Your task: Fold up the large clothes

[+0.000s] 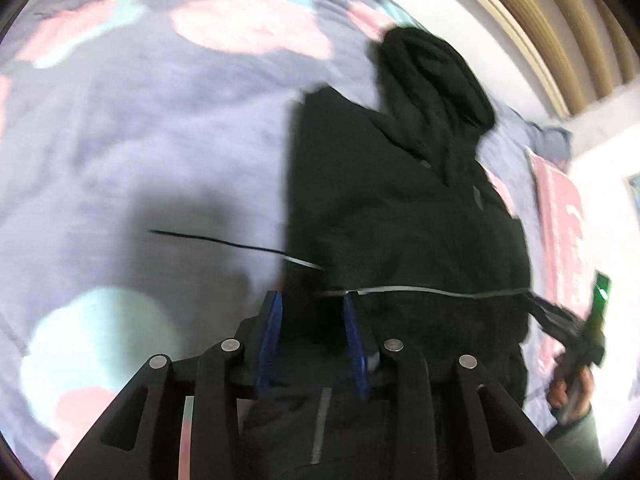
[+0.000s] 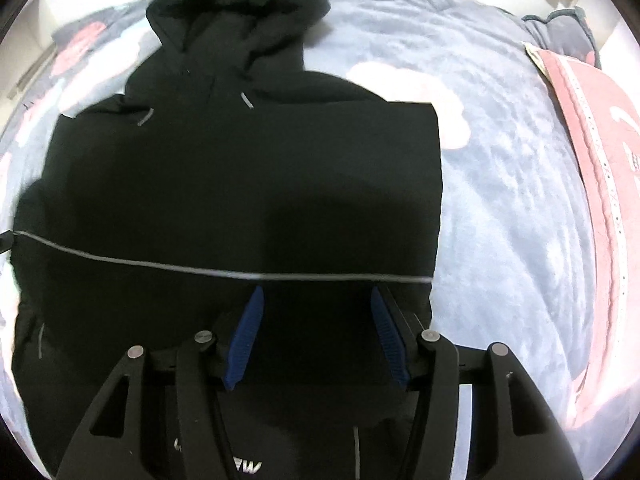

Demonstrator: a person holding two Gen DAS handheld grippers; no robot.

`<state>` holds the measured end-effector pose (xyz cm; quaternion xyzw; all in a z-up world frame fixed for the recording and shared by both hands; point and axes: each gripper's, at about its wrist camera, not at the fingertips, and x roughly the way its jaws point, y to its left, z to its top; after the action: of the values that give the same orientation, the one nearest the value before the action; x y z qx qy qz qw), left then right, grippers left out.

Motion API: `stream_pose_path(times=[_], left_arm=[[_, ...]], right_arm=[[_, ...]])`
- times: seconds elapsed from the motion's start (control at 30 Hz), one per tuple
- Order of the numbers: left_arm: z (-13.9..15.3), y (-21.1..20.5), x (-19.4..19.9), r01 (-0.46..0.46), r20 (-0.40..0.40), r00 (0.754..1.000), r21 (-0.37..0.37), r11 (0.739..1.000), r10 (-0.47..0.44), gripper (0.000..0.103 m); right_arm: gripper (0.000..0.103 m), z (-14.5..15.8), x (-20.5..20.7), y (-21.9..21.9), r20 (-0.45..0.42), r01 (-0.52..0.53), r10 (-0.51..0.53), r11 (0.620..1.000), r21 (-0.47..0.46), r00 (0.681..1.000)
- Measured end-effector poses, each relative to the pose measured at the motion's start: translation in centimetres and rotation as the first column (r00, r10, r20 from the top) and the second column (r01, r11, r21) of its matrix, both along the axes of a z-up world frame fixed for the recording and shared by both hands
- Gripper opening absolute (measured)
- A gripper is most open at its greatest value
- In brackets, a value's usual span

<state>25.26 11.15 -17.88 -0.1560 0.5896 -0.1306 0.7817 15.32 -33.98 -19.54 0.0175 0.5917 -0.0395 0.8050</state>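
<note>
A black hooded jacket (image 2: pixel 224 168) lies on the bed, hood at the far end, sides folded in, with a thin grey reflective stripe (image 2: pixel 160 266) across it. It also shows in the left wrist view (image 1: pixel 400 208), blurred. My left gripper (image 1: pixel 312 300) is open over the jacket's near left edge, blue pads apart, nothing between them. My right gripper (image 2: pixel 316 294) is open wide just above the jacket's lower right part, near the stripe. The right gripper also shows at the far right of the left wrist view (image 1: pixel 592 320), in a hand.
The bed cover (image 2: pixel 500 184) is pale blue-grey with pink and mint blotches. A pink cloth (image 2: pixel 600 152) lies along the right side. A wooden headboard or wall panel (image 1: pixel 560 20) stands beyond the bed's far corner.
</note>
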Motion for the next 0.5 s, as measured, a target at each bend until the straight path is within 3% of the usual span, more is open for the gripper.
stream_pose_path(times=[0.13, 0.3, 0.37, 0.47, 0.5], left_arm=[[2.1, 0.7, -0.2, -0.011, 0.054, 0.998, -0.033, 0.999, 0.013, 0.033], [2.5, -5.4, 0.3, 0.141, 0.088, 0.987, -0.077, 0.987, -0.134, 0.034], [0.4, -8.3, 0.7, 0.189, 0.041, 0.982, -0.081, 0.979, -0.187, 0.034], [-4.4, -10.6, 1.2, 0.22, -0.043, 0.975, 0.021, 0.975, -0.219, 0.033], [-5.4, -10.5, 1.2, 0.215, -0.059, 0.975, 0.018, 0.976, -0.214, 0.033]], right_arm=[[0.059, 0.6, -1.4, 0.1, 0.001, 0.027, -0.027, 0.998, 0.064, 1.0], [0.062, 0.7, -1.9, 3.1, 0.011, -0.009, 0.007, 0.989, 0.147, 1.0], [0.073, -0.4, -1.2, 4.4, -0.011, -0.025, 0.027, 0.99, 0.135, 1.0], [0.072, -4.1, -0.1, 6.0, -0.09, -0.037, 0.044, 0.997, 0.073, 0.995], [0.072, -4.8, 0.1, 6.2, -0.096, -0.044, 0.05, 0.997, 0.055, 0.994]])
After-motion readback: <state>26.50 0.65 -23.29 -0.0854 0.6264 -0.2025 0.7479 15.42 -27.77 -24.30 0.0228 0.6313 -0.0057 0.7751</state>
